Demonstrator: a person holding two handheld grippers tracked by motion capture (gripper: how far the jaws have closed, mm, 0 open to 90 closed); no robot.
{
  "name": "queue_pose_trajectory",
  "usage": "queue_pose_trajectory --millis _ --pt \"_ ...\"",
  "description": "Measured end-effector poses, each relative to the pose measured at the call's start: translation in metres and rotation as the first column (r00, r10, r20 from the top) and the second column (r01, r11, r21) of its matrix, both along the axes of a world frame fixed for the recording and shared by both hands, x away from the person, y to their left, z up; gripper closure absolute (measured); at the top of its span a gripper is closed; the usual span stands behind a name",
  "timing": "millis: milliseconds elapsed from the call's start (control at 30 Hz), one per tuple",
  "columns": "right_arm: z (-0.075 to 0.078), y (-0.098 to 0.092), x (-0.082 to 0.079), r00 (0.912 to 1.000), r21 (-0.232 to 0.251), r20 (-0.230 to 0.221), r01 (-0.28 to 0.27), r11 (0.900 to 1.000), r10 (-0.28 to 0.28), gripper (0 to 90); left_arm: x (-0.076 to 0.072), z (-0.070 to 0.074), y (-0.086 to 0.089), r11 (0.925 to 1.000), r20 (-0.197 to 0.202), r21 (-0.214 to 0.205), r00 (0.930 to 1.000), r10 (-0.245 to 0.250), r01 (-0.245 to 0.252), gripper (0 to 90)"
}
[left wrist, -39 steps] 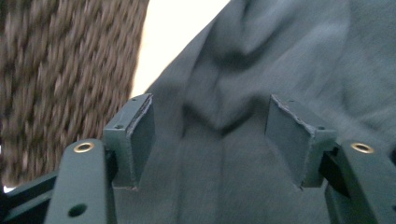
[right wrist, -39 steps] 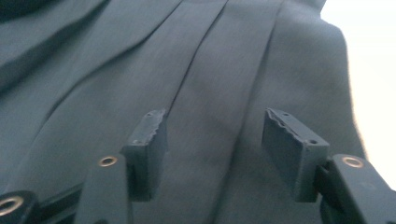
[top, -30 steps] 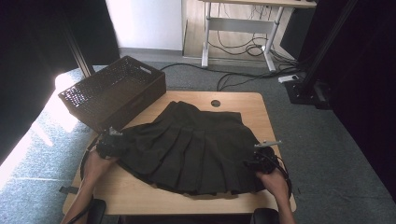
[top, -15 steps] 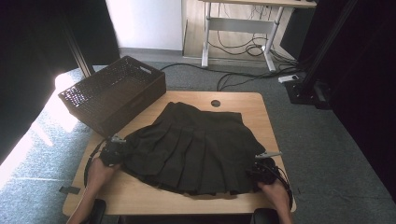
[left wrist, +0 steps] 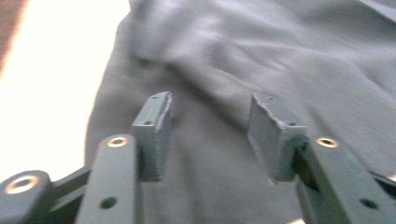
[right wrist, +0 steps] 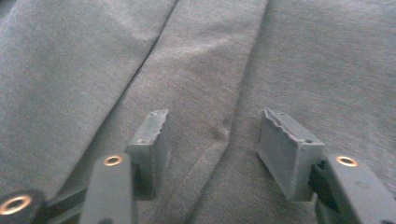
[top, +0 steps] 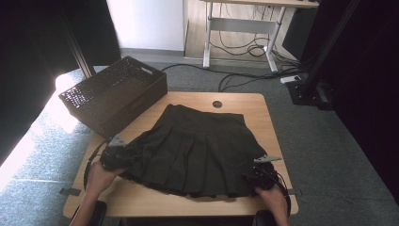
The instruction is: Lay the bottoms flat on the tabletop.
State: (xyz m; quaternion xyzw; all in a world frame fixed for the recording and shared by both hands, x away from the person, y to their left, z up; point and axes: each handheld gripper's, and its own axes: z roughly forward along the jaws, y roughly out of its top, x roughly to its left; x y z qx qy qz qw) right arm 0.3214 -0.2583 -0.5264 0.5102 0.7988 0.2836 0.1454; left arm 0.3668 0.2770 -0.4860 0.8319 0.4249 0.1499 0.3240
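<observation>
Black pleated cloth, a skirt (top: 197, 150), is lying spread across the middle of the wooden tabletop (top: 263, 117), waistband toward the far edge and hem toward the person. The left tongs (top: 115, 155) are sitting at the skirt's left hem corner and the right tongs (top: 258, 178) at its right hem corner. Both pairs have just been reopening; in each gripper view the jaws are standing about half apart over the fabric, with cloth under the gap and the pads pressing on nothing. A dark woven basket (top: 115, 96) is waiting at the tabletop's far left. I judge the step in hand to be smoothing before a fold; next, each jaw pair needs to pinch its corner firmly.
</observation>
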Motion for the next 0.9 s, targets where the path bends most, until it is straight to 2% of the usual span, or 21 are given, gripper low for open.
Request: queue_pose_trajectory --millis 67,100,167,200,233,267,333,567,700,733,900 --pt "-0.003 0.001 0.002 0.9999 -0.031 -0.005 0.014 0.9994 -0.014 38.8 0.013 -0.011 0.005 0.9944 0.000 0.084 0.9979 0.064 -0.064 47.8" --pt "-0.005 0.001 0.003 0.9997 -0.040 -0.013 0.021 0.9990 -0.021 38.0 0.019 -0.018 0.008 0.9915 -0.019 0.105 0.9967 0.079 -0.077 48.0" --pt "-0.007 0.000 0.005 0.9994 -0.037 0.000 0.034 0.9988 -0.034 40.0 0.026 -0.032 0.011 0.9902 -0.059 0.111 0.9940 0.092 -0.085 51.5" --pt "-0.007 -0.001 0.006 0.9993 -0.041 0.003 0.037 0.9985 -0.037 40.6 0.027 -0.038 0.010 0.9904 -0.087 0.118 0.9928 0.083 -0.072 54.8" --pt "-0.007 -0.002 0.008 0.9991 -0.040 0.002 0.042 0.9983 -0.042 41.4 0.024 -0.039 0.009 0.9929 -0.076 0.099 0.9944 0.074 -0.066 56.3" --pt "-0.007 -0.003 0.011 0.9988 -0.040 0.005 0.050 0.9980 -0.049 42.2 0.023 -0.039 0.006 0.9931 -0.081 0.101 0.9944 0.069 -0.061 60.5" --pt "-0.007 -0.007 0.017 0.9976 -0.034 0.016 0.068 0.9971 -0.068 44.2 0.018 -0.038 -0.002 0.9927 -0.087 0.117 0.9954 0.040 -0.030 63.3" --pt "-0.008 -0.025 0.052 0.9927 -0.029 0.024 0.119 0.9925 -0.118 46.1 0.010 -0.039 -0.038 0.9947 -0.096 0.088 0.9944 -0.043 0.052 58.4" --pt "-0.009 -0.037 0.069 0.9872 -0.019 0.036 0.156 0.9875 -0.156 46.1 0.001 -0.040 -0.056 0.9906 -0.084 0.092 0.9921 -0.093 0.101 56.4" --pt "-0.010 -0.039 0.071 0.9863 -0.014 0.041 0.160 0.9870 -0.159 45.9 0.000 -0.041 -0.057 0.9894 -0.076 0.098 0.9921 -0.100 0.107 55.4" --pt "-0.013 -0.042 0.067 0.9858 0.002 0.070 0.153 0.9882 -0.153 43.4 0.000 -0.044 -0.050 0.9934 -0.064 0.034 0.9922 -0.107 0.109 53.4"
